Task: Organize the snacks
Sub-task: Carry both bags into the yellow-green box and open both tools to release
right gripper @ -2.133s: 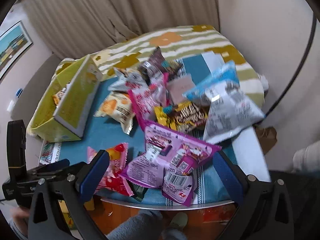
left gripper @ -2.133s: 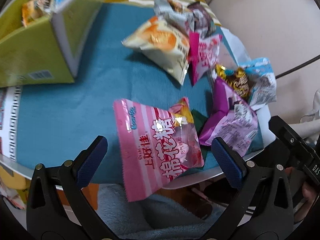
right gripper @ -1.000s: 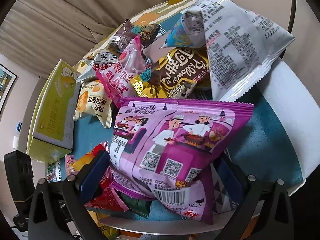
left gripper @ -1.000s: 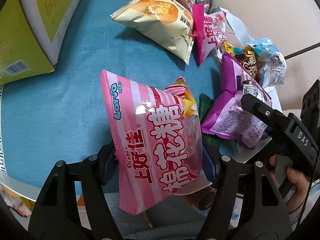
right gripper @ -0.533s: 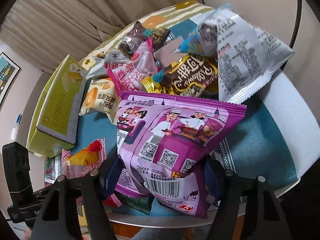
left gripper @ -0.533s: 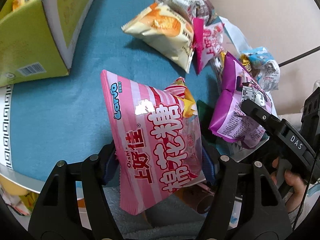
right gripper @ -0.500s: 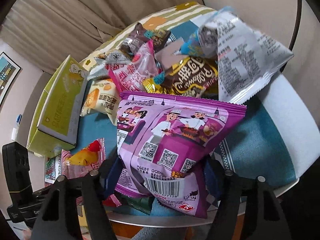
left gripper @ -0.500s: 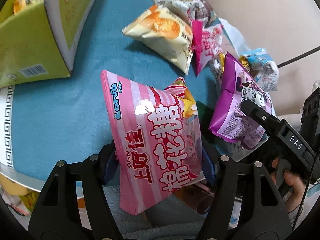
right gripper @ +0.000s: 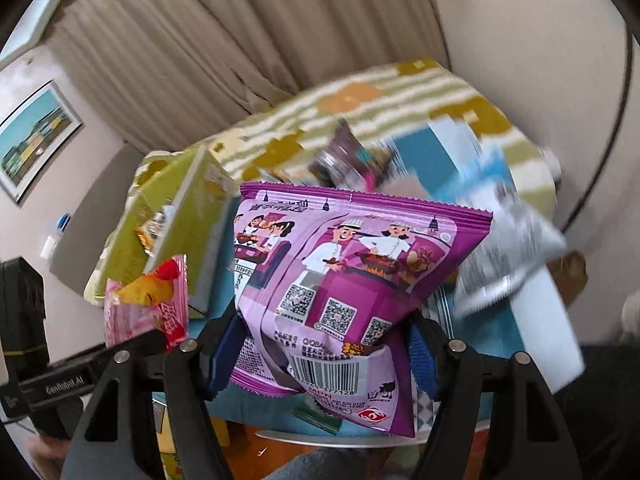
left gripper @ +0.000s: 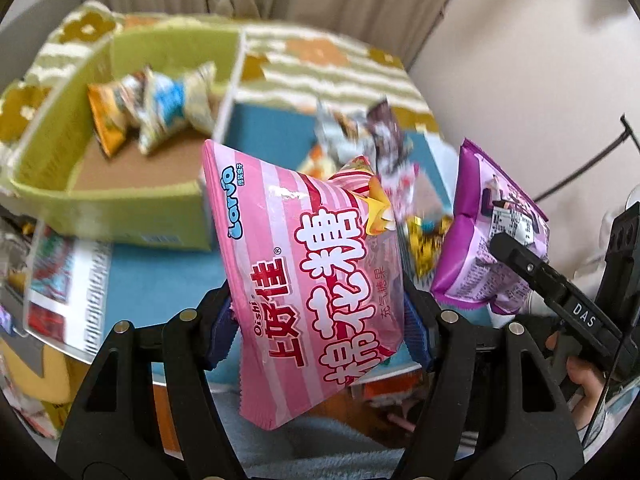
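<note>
**Both bags lifted; carry to green box pending**

Scene, large to small: table (left gripper: 132, 280) with blue cloth; green box (left gripper: 120, 196) open-topped at its far left, brown floor showing, a few small packets (left gripper: 152, 108) lying at the back. Loose snack pile (right gripper: 352, 160) at far right of the cloth, blurred in both views.

Step in hand (judged): transport of two bags to the box. To do it well:
- Bring each bag over the open floor at the front of the box, not over the packets at the back.
- Clear the near wall before lowering; both bags hang below the fingers and could catch the rim.
- Release one at a time. The two grippers sit close together, so staggering avoids a clash.
- Bags are air-filled and slippery film; grip is across the lower body, so a quick swing might let one slide.

Pose:
- Left gripper (left gripper: 320, 328): raised above the near table edge, aimed forward and slightly down toward the box. Fingers closed in on the pink marshmallow bag (left gripper: 312, 276), pinching its lower half from both sides; bag stands upright, clear of the cloth.
- Right gripper (right gripper: 320, 344): alongside on the right, similar height, tilted up toward the curtain (right gripper: 240, 40). Fingers clamped on the purple snack bag (right gripper: 352, 272) near its barcode end; bag upright, off the table.
</note>
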A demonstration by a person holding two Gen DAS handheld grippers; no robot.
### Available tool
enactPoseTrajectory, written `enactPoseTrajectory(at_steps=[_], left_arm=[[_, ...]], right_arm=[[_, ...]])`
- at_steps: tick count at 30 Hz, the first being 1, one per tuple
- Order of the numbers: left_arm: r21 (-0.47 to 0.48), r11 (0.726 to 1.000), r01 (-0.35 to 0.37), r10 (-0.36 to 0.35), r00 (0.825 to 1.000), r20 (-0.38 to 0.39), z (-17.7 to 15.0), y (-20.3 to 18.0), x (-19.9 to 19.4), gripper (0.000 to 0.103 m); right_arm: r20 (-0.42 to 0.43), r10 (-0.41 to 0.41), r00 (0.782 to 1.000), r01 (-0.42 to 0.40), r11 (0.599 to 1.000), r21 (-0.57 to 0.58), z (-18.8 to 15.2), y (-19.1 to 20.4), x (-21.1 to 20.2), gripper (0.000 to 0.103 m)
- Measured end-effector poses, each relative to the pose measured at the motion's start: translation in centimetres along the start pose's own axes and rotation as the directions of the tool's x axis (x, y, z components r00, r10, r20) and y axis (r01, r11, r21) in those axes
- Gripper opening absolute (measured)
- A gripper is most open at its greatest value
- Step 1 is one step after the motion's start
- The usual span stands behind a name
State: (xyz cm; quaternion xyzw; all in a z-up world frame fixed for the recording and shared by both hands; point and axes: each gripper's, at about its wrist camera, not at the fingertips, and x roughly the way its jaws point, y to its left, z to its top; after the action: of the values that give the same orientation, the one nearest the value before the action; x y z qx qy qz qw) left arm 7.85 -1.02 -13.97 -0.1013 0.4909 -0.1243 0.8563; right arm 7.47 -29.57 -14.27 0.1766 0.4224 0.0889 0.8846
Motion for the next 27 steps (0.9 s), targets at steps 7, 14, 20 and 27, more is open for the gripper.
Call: enactPoseTrajectory(at_steps=[7,14,20,27], left_arm=[[-0.020,0.998,-0.057,0.059,0.991,0.120,3.8,3.2,-4.3,0.065],[-0.052,0.992,-0.117,0.123,0.982,0.140,8.8,10.0,-5.0,0.066],[-0.028,0.981,-0.192,0.193,0.979,0.062,12.4,16.3,-2.4,0.066],[0.029,0.981,-0.190,0.191,0.980,-0.054,13.7,20.7,2.0,0.078]], right_arm=[[0.033,0.069,0.997,-0.064,0.989,-0.132,3.6,5.5,-0.9,0.067],[0.049,0.120,0.992,-0.106,0.968,-0.229,6.7,12.9,1.7,0.067],[-0.004,0.111,0.994,-0.107,0.954,-0.279,7.9,18.6,7.1,0.067],[-0.077,0.044,0.996,-0.066,0.950,-0.306,7.8,23.1,12.9,0.067]])
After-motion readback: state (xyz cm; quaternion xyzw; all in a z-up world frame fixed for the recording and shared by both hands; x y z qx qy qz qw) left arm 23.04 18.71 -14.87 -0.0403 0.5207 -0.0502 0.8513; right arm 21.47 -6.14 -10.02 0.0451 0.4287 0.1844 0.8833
